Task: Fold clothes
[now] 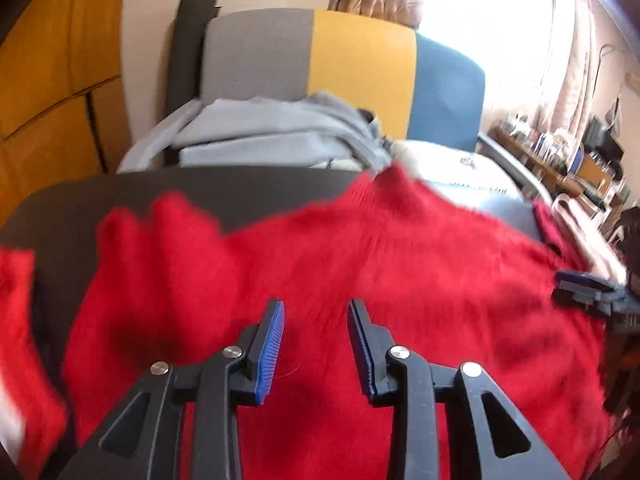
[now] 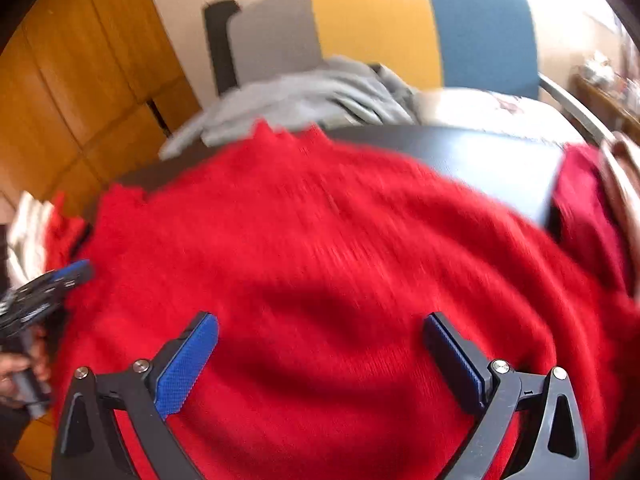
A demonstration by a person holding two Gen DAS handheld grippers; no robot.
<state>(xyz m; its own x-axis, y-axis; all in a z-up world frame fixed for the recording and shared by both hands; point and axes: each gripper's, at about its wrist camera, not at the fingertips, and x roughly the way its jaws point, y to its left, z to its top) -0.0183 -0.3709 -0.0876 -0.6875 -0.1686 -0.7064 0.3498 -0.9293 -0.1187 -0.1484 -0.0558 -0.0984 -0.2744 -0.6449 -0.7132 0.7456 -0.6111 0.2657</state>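
Here, at the bottom of the left wrist view, the left hand-held gripper (image 1: 316,344) hangs over a red sweater (image 1: 360,272), its blue-padded jaws partly apart with nothing pinched between them. In the right wrist view the right hand-held gripper (image 2: 320,360) fills the bottom of the frame, jaws spread wide and empty, above the same red sweater (image 2: 320,248).

The sweater lies spread across a dark tabletop (image 1: 160,192), covering most of the middle of both frames; one part hangs off at the lower left of the left view. Each gripper shows in the other's view: the right one at the right edge of the left view, the left one at the left edge of the right view, held by a hand (image 2: 20,368).

Beyond the tabletop, in the upper middle, a pile of grey clothes (image 1: 272,132) rests on a chair (image 1: 360,68) with a grey, yellow and blue back. Wooden panels (image 1: 52,80) fill the upper left. A curtain (image 1: 576,72) and a cluttered shelf (image 1: 560,160) occupy the right side.
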